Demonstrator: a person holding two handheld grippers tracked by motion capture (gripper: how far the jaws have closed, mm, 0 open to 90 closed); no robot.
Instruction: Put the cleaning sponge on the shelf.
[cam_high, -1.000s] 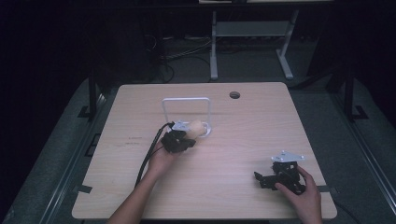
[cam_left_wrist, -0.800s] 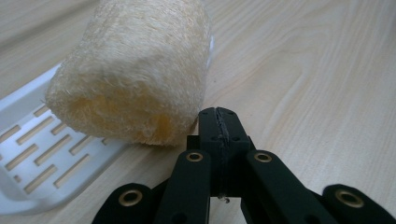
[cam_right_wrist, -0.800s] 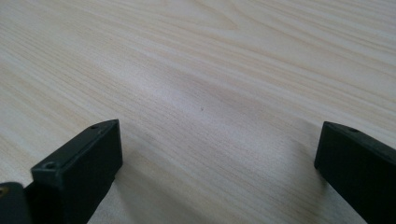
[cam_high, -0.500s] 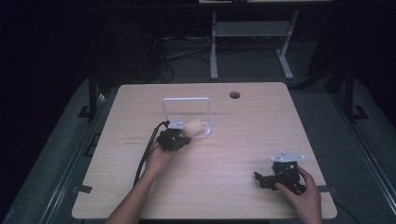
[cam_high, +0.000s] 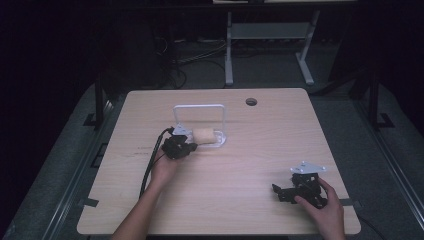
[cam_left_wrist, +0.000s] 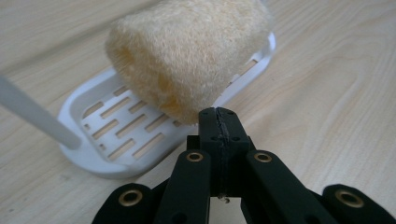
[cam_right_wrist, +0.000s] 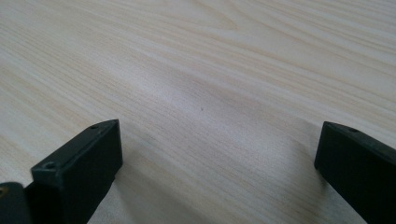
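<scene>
high view: we see the left gripper (cam_high: 189, 145) at mid-desk, its fingers pointing at the loofah sponge (cam_high: 204, 136), which sits just past the fingertips on the white slotted rack (cam_high: 220, 141). the rack's wire frame rises behind the sponge. the right gripper (cam_high: 286, 192) rests low on the desk (cam_high: 260, 150) near the person's edge, well apart from the rack; we judge it is parked there because the work in hand needs one tool.

left gripper view: the fingers (cam_left_wrist: 208, 122) are pressed together with nothing between them. the sponge (cam_left_wrist: 187, 51) lies just beyond and above the tips, its near end overhanging the rack's slotted base (cam_left_wrist: 107, 135); the tips look to be touching its lower edge or just short of it, and we cannot tell which. with the fingers together like this we read a nudge, not a grasp, perhaps to seat the sponge on the slots where it can drain. a white bar of the frame (cam_left_wrist: 35, 116) crosses to the left of the fingers.

right gripper view: the fingers (cam_right_wrist: 79, 163) are spread wide, one at each side, with bare desk between and ahead of them. nothing lies within their reach, which fits an idle hand waiting.
</scene>
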